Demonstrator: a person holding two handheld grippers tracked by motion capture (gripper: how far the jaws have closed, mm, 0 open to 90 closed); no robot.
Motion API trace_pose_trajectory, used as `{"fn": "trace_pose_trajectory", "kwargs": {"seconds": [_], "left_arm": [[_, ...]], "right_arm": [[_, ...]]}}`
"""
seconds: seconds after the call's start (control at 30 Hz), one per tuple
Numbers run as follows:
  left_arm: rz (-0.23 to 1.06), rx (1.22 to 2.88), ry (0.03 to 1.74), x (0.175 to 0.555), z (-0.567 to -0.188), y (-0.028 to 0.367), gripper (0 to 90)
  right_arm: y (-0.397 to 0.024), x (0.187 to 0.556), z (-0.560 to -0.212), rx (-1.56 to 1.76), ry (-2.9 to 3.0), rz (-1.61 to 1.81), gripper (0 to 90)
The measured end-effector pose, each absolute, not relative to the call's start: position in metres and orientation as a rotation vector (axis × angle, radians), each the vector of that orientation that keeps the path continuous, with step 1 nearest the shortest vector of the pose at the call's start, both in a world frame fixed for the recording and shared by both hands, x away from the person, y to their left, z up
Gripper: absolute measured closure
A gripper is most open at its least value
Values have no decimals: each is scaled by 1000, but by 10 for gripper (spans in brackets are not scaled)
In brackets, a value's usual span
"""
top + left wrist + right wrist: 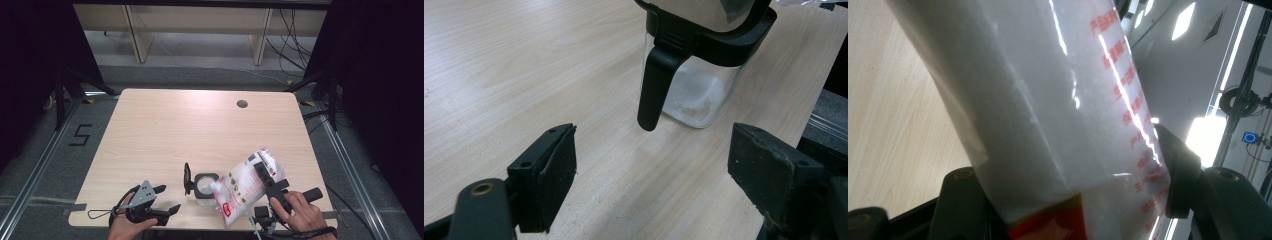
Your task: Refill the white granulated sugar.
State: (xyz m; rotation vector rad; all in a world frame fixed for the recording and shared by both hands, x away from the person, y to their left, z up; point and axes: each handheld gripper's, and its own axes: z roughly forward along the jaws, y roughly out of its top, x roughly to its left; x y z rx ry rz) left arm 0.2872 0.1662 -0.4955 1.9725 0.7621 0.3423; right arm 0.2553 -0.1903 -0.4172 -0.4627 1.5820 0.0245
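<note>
Right gripper [264, 176] clamps clear plastic bag of white granules [245, 186], tilted corner-down over square glass jar with black flip lid [204, 189] near table's front edge, evidently pouring. Left gripper [166, 199] rests alongside, jaws wide, empty.

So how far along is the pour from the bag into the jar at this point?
Done: the jar's lid is flipped open, and a thin layer of white grains lies in the glass jar. In hand: the right gripper clamps the bag, tilted with a corner over the jar mouth. The left gripper waits open beside it. Left: most of the jar is unfilled; the bag looks mostly full.
</note>
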Motion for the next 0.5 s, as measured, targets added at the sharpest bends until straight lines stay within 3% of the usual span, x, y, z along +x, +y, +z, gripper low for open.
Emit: {"fn": "trace_pose_trajectory", "kwargs": {"seconds": [0.5], "left_arm": [[353, 1975, 773, 286, -495, 168, 190]], "right_arm": [[-192, 257, -420, -446, 1597, 20, 415]]}}
